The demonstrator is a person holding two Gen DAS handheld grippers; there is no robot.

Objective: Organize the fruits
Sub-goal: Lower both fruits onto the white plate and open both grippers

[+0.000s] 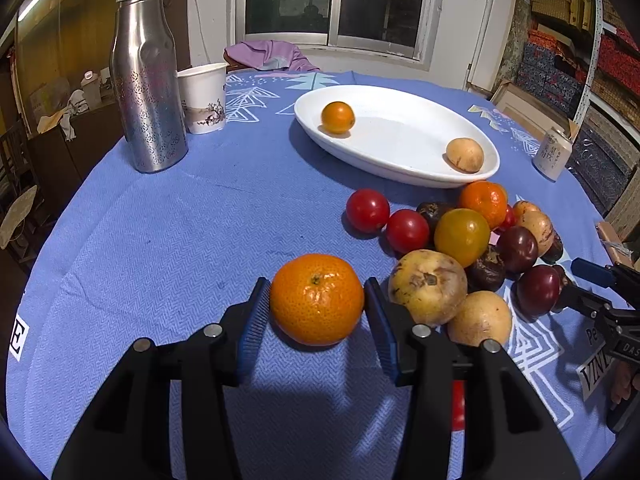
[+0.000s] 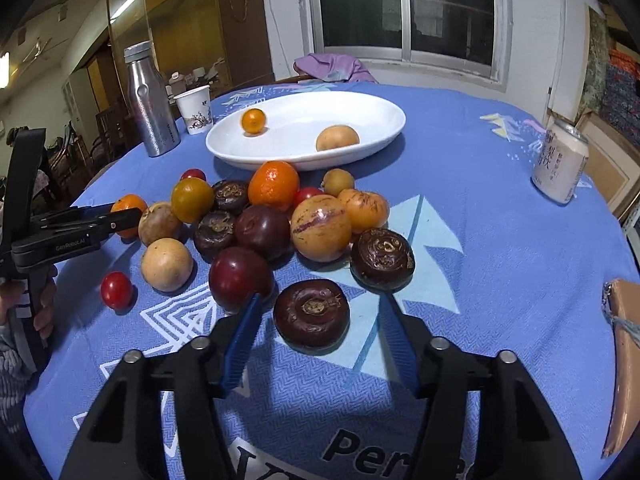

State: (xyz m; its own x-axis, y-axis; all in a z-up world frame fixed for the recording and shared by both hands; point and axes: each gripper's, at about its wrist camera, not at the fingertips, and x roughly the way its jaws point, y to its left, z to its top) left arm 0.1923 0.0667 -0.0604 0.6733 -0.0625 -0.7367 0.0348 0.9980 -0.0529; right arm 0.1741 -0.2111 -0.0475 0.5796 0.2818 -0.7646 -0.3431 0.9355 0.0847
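Between the left claw (image 1: 317, 300) pads sits a mandarin (image 1: 317, 299), gripped on both flanks; the white dish (image 1: 400, 168) lies ahead and slightly right.
Right claw (image 2: 318, 316) straddles a dark water chestnut (image 2: 311, 314), pads half-closed but seemingly not touching. Both fruits rest on the blue-clothed surface (image 1: 160, 240), beside the heap; window and steel bottle (image 1: 146, 76) beyond.

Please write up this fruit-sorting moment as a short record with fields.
surface: round table under a blue cloth
dish: white oval dish holding a small orange and a tan fruit
loose pile: mixed fruit beside the dish
left tongs: pads against a mandarin
right tongs: either side of a dark brown fruit, gaps visible
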